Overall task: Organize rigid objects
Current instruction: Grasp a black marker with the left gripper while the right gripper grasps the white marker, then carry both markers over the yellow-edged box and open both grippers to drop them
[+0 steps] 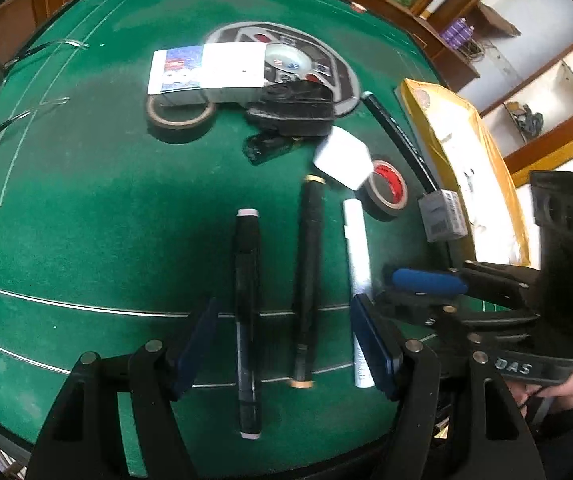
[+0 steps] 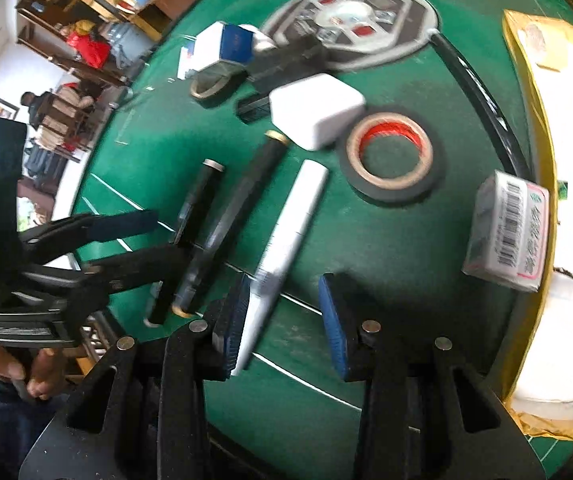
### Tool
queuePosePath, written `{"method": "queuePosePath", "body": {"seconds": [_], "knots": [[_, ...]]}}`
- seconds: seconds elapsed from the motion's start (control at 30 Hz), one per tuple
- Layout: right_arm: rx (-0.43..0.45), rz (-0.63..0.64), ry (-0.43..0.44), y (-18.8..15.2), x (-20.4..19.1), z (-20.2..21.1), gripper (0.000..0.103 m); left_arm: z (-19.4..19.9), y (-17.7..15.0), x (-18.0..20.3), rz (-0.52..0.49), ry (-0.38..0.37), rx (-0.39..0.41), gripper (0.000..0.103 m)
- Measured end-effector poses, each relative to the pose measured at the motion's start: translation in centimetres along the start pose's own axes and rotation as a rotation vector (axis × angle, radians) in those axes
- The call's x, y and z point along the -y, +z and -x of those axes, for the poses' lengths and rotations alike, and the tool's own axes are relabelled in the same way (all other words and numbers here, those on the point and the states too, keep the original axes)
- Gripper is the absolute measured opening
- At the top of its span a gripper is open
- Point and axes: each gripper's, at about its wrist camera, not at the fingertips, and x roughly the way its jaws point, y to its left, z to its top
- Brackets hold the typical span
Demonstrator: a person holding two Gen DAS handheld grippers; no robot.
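On the green table (image 2: 366,240), the right gripper (image 2: 286,316), jaws apart and empty, has the white pen (image 2: 286,236) outside its left pad and may knock it askew; the left gripper (image 1: 286,344) stands open around two black pens (image 1: 278,300).

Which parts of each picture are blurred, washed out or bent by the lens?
Left wrist view: white box glares out; table lines bow. Right wrist view: motion blur smears the white pen and white block; the yellow parcel is overexposed.

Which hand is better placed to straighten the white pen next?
The right. Its gripper hangs open right at the white pen, one blue pad beside the pen's near end. The left gripper straddles the two black pens instead.
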Motion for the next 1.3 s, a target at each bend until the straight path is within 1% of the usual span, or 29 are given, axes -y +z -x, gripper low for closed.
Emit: {"method": "queuePosePath", "body": {"seconds": [0.07,0.13,0.17,0.23,0.3,0.33,0.37,0.4,0.47,0.53,0.57,0.67,0.73,0.8,0.83,0.87,0.9,0.93,0.97,1.0,1.03,1.1,1.17,1.3], "knots": [[-0.001,0.004,-0.027,0.2,-0.2,-0.2,0.036,-0.1,0.1,-0.7,0.019,0.009,-0.007,0.069],[-0.024,0.020,-0.043,0.5,-0.9,-1.0,0.036,-0.2,0.0,-1.3,0.030,0.020,-0.012,0.069],[-0.033,0.036,-0.065,0.5,-1.4,-1.5,0.036,-0.2,-0.1,-1.7,0.035,0.026,-0.018,0.069],[-0.037,0.101,-0.142,0.4,-2.4,-2.2,0.036,-0.2,-0.2,-2.0,0.035,0.031,-0.021,0.069],[-0.032,0.205,-0.245,0.2,-3.8,-2.7,0.035,-0.4,-0.4,-2.1,0.028,0.044,-0.028,0.069],[-0.026,0.232,-0.287,0.1,-4.0,-2.9,0.028,-0.6,-0.4,-2.1,0.023,0.052,-0.037,0.069],[-0.025,0.235,-0.302,0.4,-3.9,-3.1,0.019,-0.7,-0.5,-2.0,0.011,0.065,-0.042,0.069],[-0.026,0.231,-0.342,0.6,-3.5,-2.9,0.014,-0.8,-0.6,-1.8,-0.003,0.079,-0.041,0.069],[-0.024,0.205,-0.359,0.7,-2.2,-2.3,0.014,-0.9,-0.9,-1.5,-0.038,0.120,-0.038,0.069],[-0.025,0.171,-0.345,0.9,-1.4,-1.9,0.014,-1.1,-1.0,-1.5,-0.051,0.138,-0.041,0.069],[-0.022,0.158,-0.356,0.9,-1.3,-1.9,0.014,-1.1,-0.9,-1.6,-0.054,0.140,-0.035,0.069],[-0.026,0.193,-0.395,0.6,-2.0,-2.2,0.015,-1.3,-0.8,-1.5,-0.075,0.177,-0.029,0.069],[-0.016,0.160,-0.379,0.7,-1.7,-2.2,0.015,-1.5,-0.9,-1.0,-0.121,0.214,-0.019,0.069],[-0.013,0.153,-0.371,0.7,-1.7,-2.1,0.015,-2.2,-1.0,0.0,-0.194,0.287,-0.016,0.068],[-0.012,0.150,-0.370,0.6,-2.0,-2.5,0.015,-2.2,-1.0,0.2,-0.215,0.297,-0.002,0.067],[-0.010,0.143,-0.367,0.7,-1.9,-2.6,0.015,-2.2,-0.9,0.1,-0.209,0.291,0.006,0.062],[-0.005,0.132,-0.368,0.7,-1.9,-2.6,0.015,-2.0,-0.8,-0.1,-0.205,0.292,0.015,0.049],[-0.002,0.126,-0.364,0.6,-1.8,-2.5,0.015,-1.8,-0.6,-0.3,-0.200,0.294,0.022,0.039],[0.005,0.113,-0.355,0.6,-1.5,-2.4,0.015,-1.5,-0.4,-0.6,-0.186,0.292,0.025,0.021],[0.010,0.101,-0.343,0.7,-1.2,-2.3,0.015,-1.4,-0.2,-1.0,-0.167,0.289,0.026,0.015],[0.012,0.097,-0.338,0.4,-1.3,-2.1,0.015,-1.1,0.0,-1.7,-0.132,0.266,0.024,0.014],[0.017,0.090,-0.328,0.3,-1.2,-1.9,0.015,-0.9,0.1,-2.4,-0.093,0.238,0.021,0.014],[0.024,0.082,-0.317,0.1,-1.1,-1.7,0.015,-0.5,0.0,-3.0,-0.053,0.194,0.024,0.014],[0.035,0.027,-0.258,-0.3,-0.3,-1.4,0.014,0.5,-0.2,-4.0,0.016,0.124,0.044,0.014]]}}
